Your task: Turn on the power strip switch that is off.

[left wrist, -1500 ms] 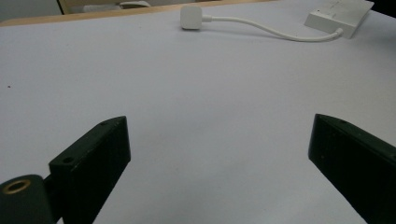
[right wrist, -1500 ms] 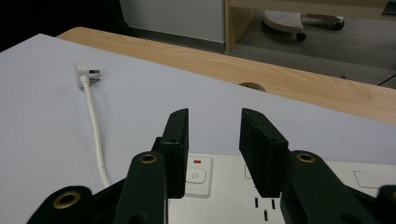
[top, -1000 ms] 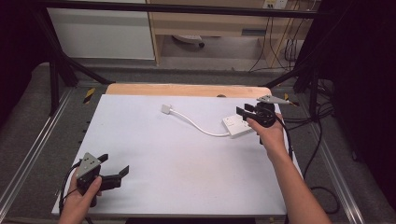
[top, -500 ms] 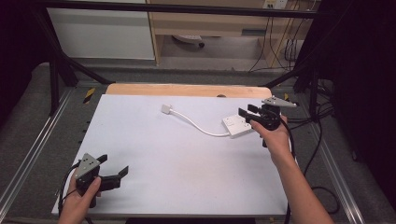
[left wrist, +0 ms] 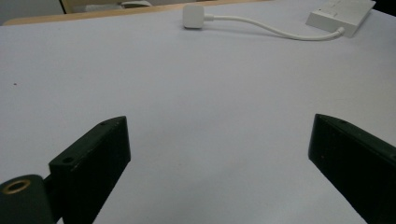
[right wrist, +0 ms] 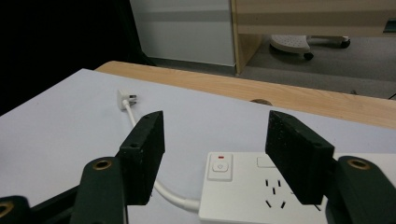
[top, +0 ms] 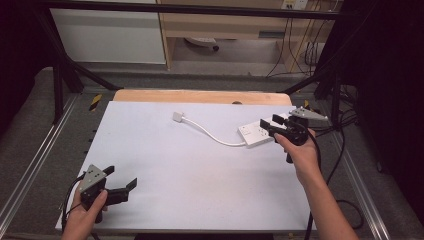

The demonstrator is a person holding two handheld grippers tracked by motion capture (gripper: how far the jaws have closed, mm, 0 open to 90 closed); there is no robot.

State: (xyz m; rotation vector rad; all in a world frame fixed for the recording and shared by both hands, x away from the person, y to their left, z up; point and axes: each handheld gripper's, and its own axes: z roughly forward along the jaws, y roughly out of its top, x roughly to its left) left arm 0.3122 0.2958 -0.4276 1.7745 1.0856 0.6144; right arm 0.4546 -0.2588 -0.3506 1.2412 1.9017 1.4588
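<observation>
Power strip [top: 256,134]: flat white plastic block, rocker switch and socket slots on top, lying at counter's [top: 165,170] right side | cord [top: 212,134]: smooth white, curving to square plug [top: 178,117] | right claw [top: 270,123]: black jaws just opening, poised over strip, gripping nothing | left claw [top: 120,180]: spread wide, empty, near front-left edge

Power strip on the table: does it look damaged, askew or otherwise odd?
Nothing stands out. The white power strip lies flat on the table, uncracked, its cable curving loosely to the unplugged plug.
</observation>
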